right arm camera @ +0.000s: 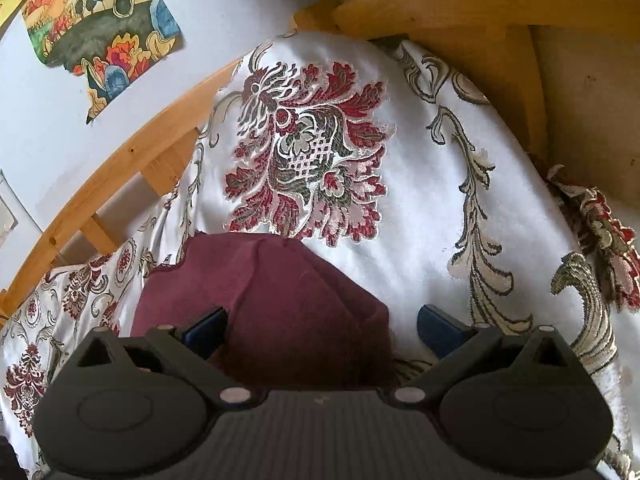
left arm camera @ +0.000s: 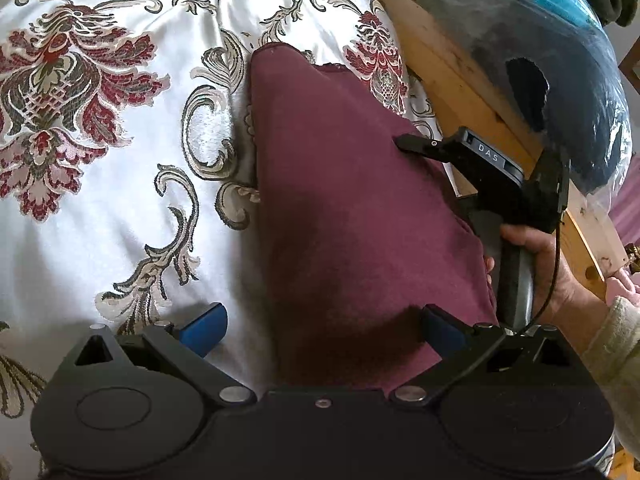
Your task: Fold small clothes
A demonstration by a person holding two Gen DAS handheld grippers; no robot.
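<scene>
Lettering "DAS" shows on the right gripper [left arm camera: 404, 142], held in a hand [left arm camera: 560, 264] over a maroon garment [left arm camera: 360, 216] lying folded on a floral bedspread [left arm camera: 100, 120]. Both it and the left gripper [left arm camera: 320, 328] have jaws spread apart over the cloth. A clear plastic bag [left arm camera: 560, 60] blurs its dark contents; a wall painting [right arm camera: 100, 28] is cropped.

Soft, even daylight, sheen on the satin bedspread [left arm camera: 100, 220], strong fisheye bending at edges.
</scene>
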